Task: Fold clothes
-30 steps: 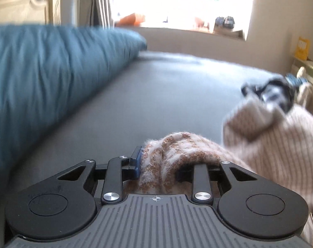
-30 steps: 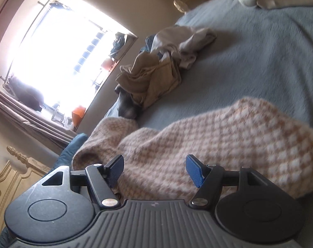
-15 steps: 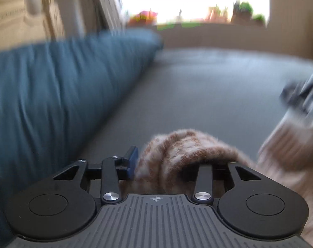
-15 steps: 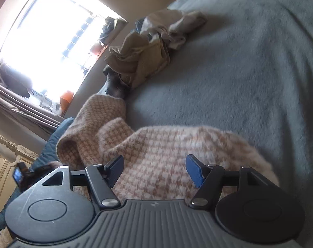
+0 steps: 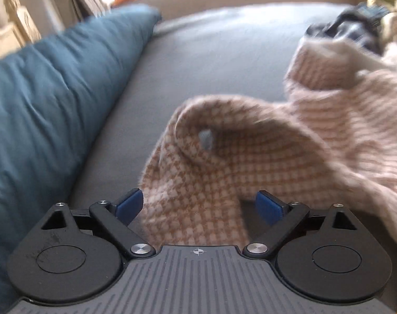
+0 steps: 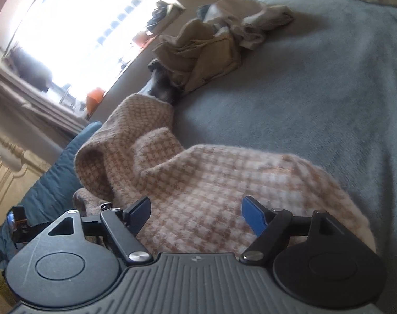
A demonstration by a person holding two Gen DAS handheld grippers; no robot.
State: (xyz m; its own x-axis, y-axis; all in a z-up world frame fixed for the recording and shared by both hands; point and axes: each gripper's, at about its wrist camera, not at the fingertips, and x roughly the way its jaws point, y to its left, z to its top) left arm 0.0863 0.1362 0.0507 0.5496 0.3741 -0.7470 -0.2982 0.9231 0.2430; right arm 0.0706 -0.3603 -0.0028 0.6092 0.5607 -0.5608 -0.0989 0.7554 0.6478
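Setting: a grey bed cover [image 6: 316, 91] is serving as the folding surface, with a blue pillow [image 5: 49, 99] lying along its left edge.
Garment in hand: a pink-and-tan houndstooth sweater [image 5: 224, 162] is lying rumpled on the bed, just in front of both tools, one flap curling over on itself.
Left gripper [image 5: 199, 206]: its jaws have just been opening and are now standing wide apart; a tongue of the sweater is lying loose between them, pressed by neither pad.
Right gripper [image 6: 197, 213]: its jaws have also just been opening a little and are standing apart, hovering over the near edge of the knit without clamping it.
Step, as judged: the fabric is apparently being let go after a fold or a placement.
Progress: the sweater is looking bunched, not flat, so its folding is appearing only partly done.
Remaining: a heap of beige clothes [image 6: 203, 52] and a dark garment [image 5: 355, 26] beyond are lying crumpled and unfolded; most of the task is seeming to lie ahead.
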